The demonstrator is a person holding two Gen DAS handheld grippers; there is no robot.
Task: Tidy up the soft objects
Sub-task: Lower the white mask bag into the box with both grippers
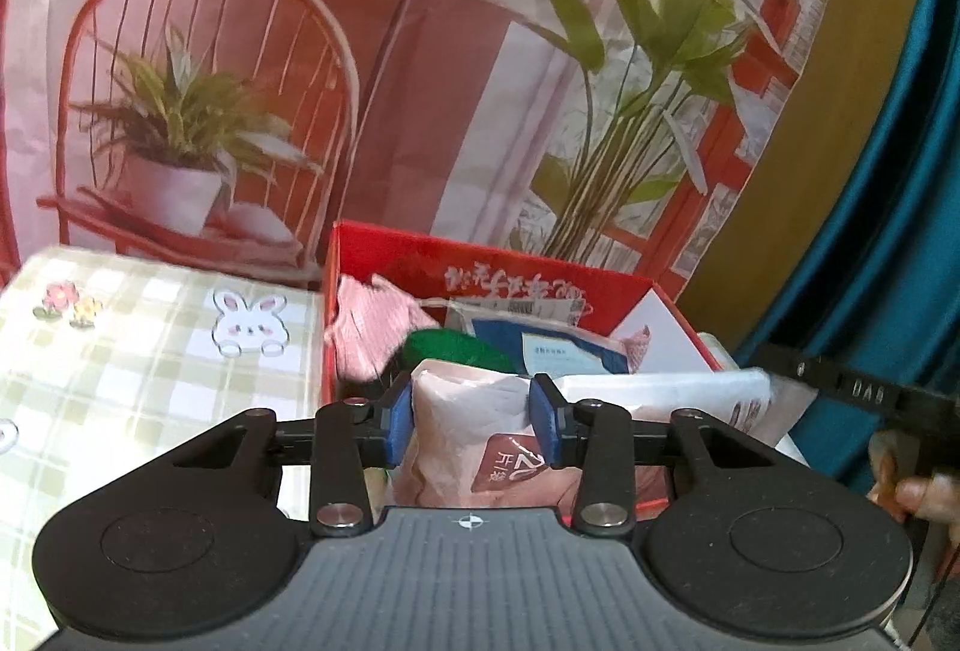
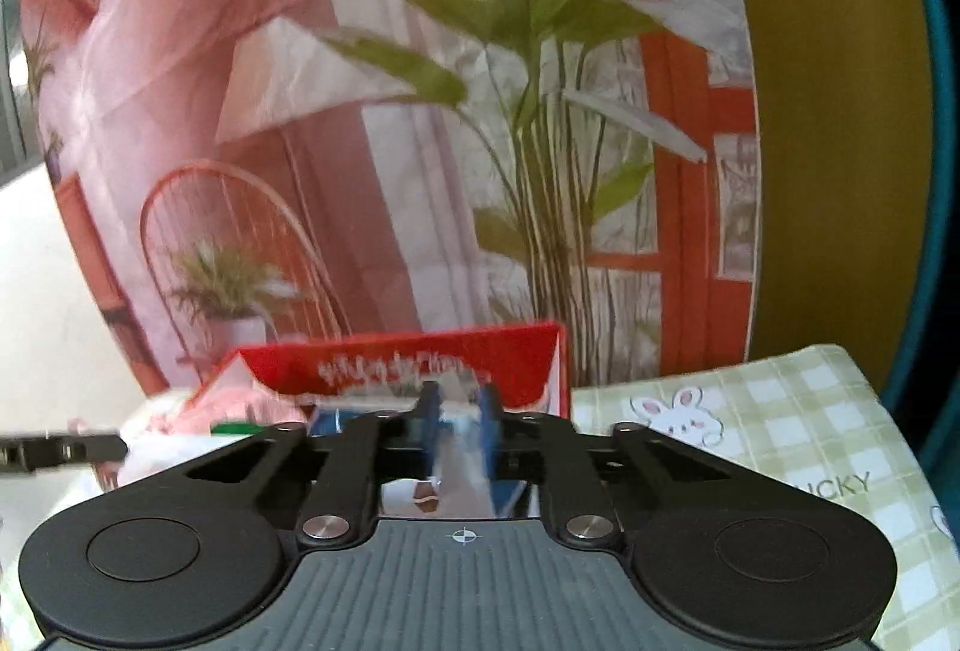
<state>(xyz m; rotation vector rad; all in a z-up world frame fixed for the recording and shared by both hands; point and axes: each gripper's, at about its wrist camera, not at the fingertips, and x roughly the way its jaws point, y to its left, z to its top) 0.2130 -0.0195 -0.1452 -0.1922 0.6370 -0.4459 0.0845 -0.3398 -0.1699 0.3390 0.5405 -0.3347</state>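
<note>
**Pink pack stands upright in the left jaws, just short of the red box**

The left gripper (image 1: 472, 417) is partly closed, its blue pads (image 1: 399, 423) pressing both sides of a soft pink pack (image 1: 468, 429). The pack sits directly between the jaws, at the near rim of the red box (image 1: 384, 243); its long axis looks to run up and down, top end pointing toward the box (the printed label faces the camera). Inside the box lie a pink knit (image 1: 375, 324), a green bundle (image 1: 447, 345) and a blue-and-white packet (image 1: 540, 345).

The left hand is clearly the nearer one. The right gripper (image 2: 459, 426) hangs over the box's near side, jaws nearly together; what lies between them is too blurred to tell. Beside the box spreads the checked cloth (image 1: 120, 351)
</note>
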